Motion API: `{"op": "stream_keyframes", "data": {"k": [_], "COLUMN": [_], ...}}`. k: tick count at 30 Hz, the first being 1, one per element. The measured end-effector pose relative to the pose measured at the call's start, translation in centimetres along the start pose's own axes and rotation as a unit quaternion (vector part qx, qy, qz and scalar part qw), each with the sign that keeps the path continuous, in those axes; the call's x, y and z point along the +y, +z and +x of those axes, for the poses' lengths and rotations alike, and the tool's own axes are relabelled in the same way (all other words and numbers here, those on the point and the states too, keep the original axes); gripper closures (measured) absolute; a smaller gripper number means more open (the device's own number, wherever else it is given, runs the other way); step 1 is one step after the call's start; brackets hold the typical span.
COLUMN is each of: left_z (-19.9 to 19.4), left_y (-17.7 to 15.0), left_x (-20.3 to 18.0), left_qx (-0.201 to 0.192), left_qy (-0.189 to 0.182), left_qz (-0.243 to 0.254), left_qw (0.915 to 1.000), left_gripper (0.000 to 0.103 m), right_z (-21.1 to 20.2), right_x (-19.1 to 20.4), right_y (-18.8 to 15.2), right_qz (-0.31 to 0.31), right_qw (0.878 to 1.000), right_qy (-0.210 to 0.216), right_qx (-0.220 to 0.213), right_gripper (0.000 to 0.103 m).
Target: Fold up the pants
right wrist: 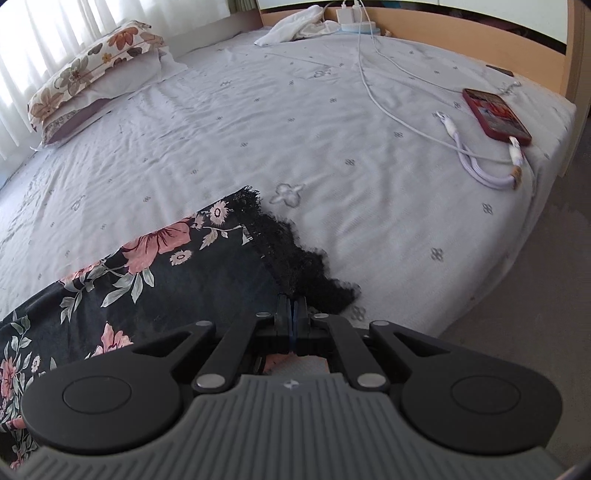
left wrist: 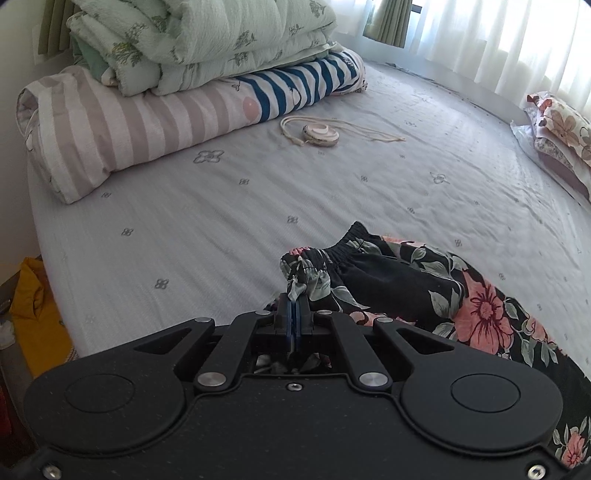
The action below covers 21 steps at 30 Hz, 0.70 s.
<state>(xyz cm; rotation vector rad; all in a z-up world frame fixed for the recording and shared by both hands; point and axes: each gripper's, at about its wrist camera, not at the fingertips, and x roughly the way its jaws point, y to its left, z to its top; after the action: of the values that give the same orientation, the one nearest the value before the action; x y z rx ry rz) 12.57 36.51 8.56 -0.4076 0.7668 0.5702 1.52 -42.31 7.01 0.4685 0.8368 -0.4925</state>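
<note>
**Both grippers clenched on the floral pants, near edge of the bed**

My left gripper is clamped on a bunched fold of the elastic waistband of the floral pants; the gathered fabric stands up just above the fingertips. From there the pants trail off to the right across the bed sheet, black cloth with pink flowers and grey-green leaves.

My right gripper is clenched on the black lace hem at the leg end of the same pants. The lace spreads out ragged past the fingertips onto the sheet; the leg runs away to the left and down, lying fairly flat.

Around the left view: a striped rolled quilt with a green folded comforter stacked on it at the far side, and a small round pendant on a cord lying apart on the sheet.

Around the right view: a floral pillow by the curtains, a red-cased phone near the far right corner with a white charging cable plugged in, and a white cloth near the headboard.
</note>
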Motion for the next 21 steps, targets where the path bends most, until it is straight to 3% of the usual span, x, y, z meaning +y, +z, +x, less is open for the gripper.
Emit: {"op": "stream_keyframes", "data": {"k": [3, 7, 10, 12, 13, 15, 17, 21], "left_z": [-0.1, 0.2, 0.5, 0.6, 0.6, 0.2, -0.6, -3.2], "left_y": [-0.5, -1.1, -1.6, -2.1, -2.2, -2.4, -2.4, -2.6], "left_x": [0.8, 1.7, 2.3, 2.4, 2.4, 2.1, 1.6, -0.8], "left_qx": [0.005, -0.002, 0.005, 0.009, 0.009, 0.007, 0.000, -0.033], "left_qy": [0.009, 0.056, 0.060, 0.058, 0.058, 0.054, 0.044, 0.015], "left_qz": [0.000, 0.020, 0.021, 0.020, 0.020, 0.020, 0.024, 0.063], "left_qw": [0.9999, 0.9983, 0.9979, 0.9981, 0.9981, 0.9983, 0.9987, 0.9974], "left_gripper": [0.100, 0.100, 0.100, 0.100, 0.100, 0.098, 0.094, 0.091], "right_z": [-0.3, -0.7, -0.6, -0.2, 0.0, -0.2, -1.1, -4.5], "right_x": [-0.4, -0.1, -0.2, -0.3, -0.4, -0.4, -0.2, 1.3], "right_y": [-0.7, -1.4, -1.8, -2.0, -2.1, -2.2, -2.1, -1.9], "right_qz": [-0.012, -0.054, -0.073, -0.079, -0.080, -0.086, -0.098, -0.131], "right_qw": [1.000, 0.998, 0.997, 0.996, 0.996, 0.996, 0.995, 0.991], "right_qy": [-0.005, -0.031, -0.031, -0.029, -0.030, -0.037, -0.028, 0.016], "right_qx": [0.002, -0.010, -0.002, 0.012, 0.014, 0.008, -0.004, -0.032], "right_gripper": [0.101, 0.101, 0.100, 0.093, 0.071, 0.063, 0.046, 0.037]}}
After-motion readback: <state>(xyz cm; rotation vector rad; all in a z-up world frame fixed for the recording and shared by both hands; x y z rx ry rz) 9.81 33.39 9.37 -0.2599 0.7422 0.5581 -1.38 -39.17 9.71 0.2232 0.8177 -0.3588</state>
